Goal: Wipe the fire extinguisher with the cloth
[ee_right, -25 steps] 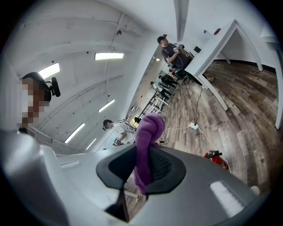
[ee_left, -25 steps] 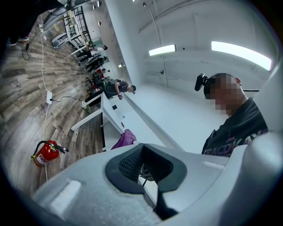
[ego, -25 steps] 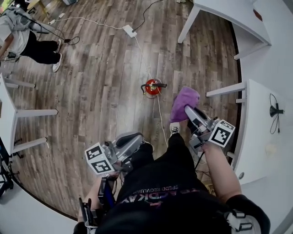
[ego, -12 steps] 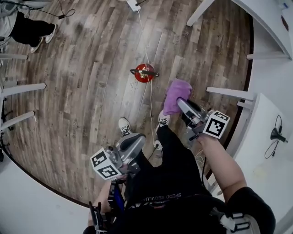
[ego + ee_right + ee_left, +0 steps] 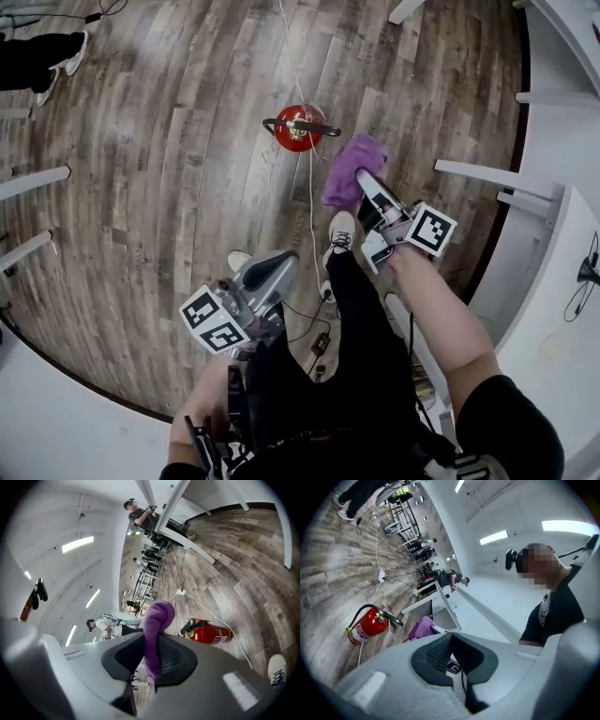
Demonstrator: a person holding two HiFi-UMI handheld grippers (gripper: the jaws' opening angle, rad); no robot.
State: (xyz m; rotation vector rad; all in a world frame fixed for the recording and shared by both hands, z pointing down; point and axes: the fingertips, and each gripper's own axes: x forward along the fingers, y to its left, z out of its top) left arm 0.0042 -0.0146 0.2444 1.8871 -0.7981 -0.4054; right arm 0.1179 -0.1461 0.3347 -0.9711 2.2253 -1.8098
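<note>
Wood-plank floor spreads below. The left tongs are clenched together, empty. Ahead, the red cylindrical fire extinguisher stands on the floor, with a white cable running past it, perhaps touching. Only the left gripper view shows its black hose. The right tongs grasp the purple cloth, near a white bench.

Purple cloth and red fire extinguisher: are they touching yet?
Apart. The left gripper view shows bare floor between the fire extinguisher and the cloth, which the right gripper holds clamped.
</note>
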